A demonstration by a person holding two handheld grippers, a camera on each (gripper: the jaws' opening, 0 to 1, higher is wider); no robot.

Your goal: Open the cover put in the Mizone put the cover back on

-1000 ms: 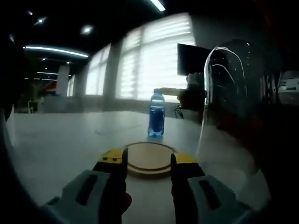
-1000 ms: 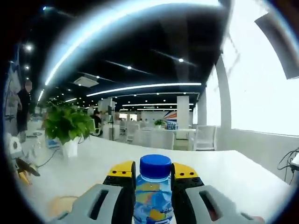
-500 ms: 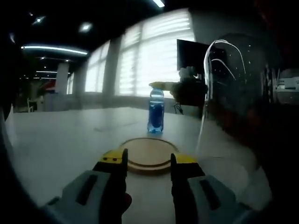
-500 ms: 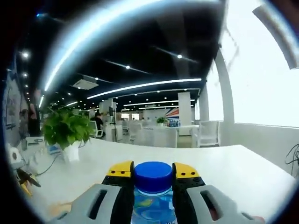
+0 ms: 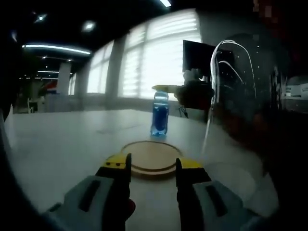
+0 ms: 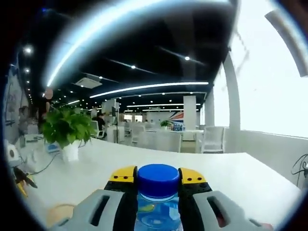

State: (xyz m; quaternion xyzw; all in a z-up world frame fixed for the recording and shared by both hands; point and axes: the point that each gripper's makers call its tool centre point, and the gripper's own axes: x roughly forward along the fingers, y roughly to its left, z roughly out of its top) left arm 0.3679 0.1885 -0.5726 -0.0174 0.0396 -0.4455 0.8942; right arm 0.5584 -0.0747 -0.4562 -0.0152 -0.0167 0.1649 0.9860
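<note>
— Where's the Mizone?

— Centre of my left gripper view, upright on the table [image 5: 57, 144] — the Mizone bottle [image 5: 159, 114], right gripper [image 6: 158, 179] clenched at its neck.

— Step?

— Carrying it in, I judge. Left gripper [image 5: 152, 166], released, hovers by the wooden cover [image 5: 151, 159].

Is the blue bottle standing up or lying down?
Standing up. In the left gripper view the bottle stands upright on the table, with the right claw at its blue cap.

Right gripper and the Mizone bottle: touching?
Touching. In the right gripper view the right gripper has both jaws pressed against the bottle just under its blue cap.
</note>
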